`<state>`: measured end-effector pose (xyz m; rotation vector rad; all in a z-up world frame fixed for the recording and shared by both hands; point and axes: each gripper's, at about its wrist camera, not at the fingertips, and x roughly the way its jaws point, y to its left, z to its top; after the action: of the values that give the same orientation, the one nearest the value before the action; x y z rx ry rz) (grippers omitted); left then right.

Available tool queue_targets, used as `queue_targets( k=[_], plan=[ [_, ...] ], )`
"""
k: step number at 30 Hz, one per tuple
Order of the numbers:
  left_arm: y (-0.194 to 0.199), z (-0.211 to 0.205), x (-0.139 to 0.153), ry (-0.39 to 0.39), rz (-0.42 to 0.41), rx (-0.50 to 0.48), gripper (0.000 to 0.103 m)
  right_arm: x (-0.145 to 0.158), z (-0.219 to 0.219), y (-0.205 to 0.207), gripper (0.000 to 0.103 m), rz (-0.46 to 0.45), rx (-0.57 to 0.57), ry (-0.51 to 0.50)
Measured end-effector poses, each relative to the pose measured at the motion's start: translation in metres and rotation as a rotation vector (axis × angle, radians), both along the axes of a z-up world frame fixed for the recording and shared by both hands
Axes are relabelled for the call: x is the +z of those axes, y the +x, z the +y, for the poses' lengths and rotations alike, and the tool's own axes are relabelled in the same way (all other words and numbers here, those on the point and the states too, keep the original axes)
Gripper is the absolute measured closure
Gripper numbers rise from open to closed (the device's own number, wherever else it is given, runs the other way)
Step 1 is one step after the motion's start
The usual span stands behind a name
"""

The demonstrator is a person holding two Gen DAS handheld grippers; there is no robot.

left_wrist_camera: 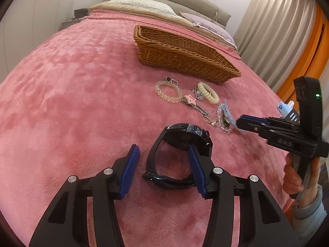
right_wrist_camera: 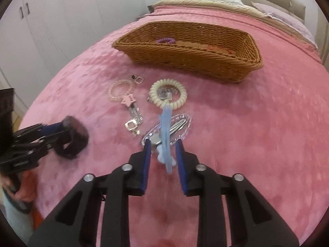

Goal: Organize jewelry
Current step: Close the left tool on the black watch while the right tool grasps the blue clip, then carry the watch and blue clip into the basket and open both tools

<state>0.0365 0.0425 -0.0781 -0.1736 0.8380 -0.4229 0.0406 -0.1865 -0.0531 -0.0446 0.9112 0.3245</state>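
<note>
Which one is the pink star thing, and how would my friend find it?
Find the wicker basket on the pink blanket. In front of it lie two coily rings: a cream one and a clear one. The pink star clip lies at the clear ring's edge: the only star shape, with a silver clip behind.

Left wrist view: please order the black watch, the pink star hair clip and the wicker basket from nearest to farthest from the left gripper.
From the left gripper:
1. Black watch, at the fingers, band around the right finger.
2. Pink star hair clip, beyond, mid-blanket.
3. Wicker basket, farthest, towards the pillows.
</note>
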Motion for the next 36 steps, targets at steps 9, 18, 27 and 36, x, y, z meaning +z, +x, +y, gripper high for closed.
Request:
queue_targets(
  k=[9,18,27,36],
  plan=[
    [0.0,-0.004,-0.001,0.029,-0.004,0.005,0.057,-0.014,-0.001,-0.013,0.088,-0.003,0.012,-0.014],
    [0.004,0.001,-0.004,0.047,0.012,0.064,0.087,-0.012,-0.002,-0.042,0.088,-0.048,0.029,-0.012],
    [-0.007,0.006,0.015,0.002,-0.082,0.125,0.098,0.007,-0.009,-0.052,0.088,-0.102,0.019,0.023],
    [0.009,-0.021,0.088,-0.029,-0.214,0.12,0.098,0.077,-0.011,-0.031,0.088,-0.26,0.013,0.011]
  ],
)
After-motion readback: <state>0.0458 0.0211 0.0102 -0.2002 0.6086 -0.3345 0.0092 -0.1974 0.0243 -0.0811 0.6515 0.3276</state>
